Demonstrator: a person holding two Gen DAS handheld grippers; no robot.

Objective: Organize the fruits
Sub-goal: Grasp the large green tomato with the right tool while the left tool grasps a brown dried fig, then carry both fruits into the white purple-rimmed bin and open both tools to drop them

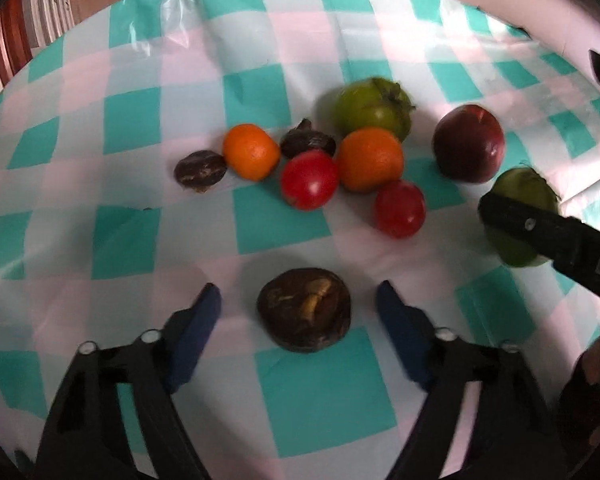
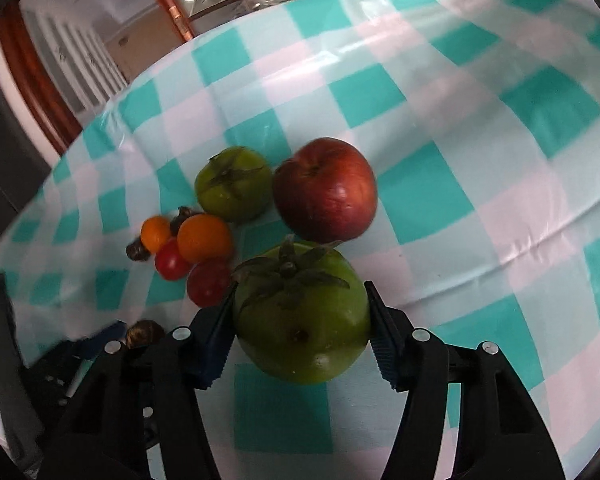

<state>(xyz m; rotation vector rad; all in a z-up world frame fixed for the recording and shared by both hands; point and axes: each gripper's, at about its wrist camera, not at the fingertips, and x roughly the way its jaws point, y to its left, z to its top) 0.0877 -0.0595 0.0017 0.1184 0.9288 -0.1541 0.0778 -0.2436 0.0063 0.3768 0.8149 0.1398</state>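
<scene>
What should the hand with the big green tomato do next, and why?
Probably lift the green tomato a little and carry it toward the other green tomato. The right gripper has its jaws pressed on both its sides, and like fruits belong together.

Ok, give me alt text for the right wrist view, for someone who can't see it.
The right gripper clamps a green tomato between its blue pads over a teal checked tablecloth. Behind sit a red apple, another green tomato, and a cluster of small orange and red fruits.
</scene>
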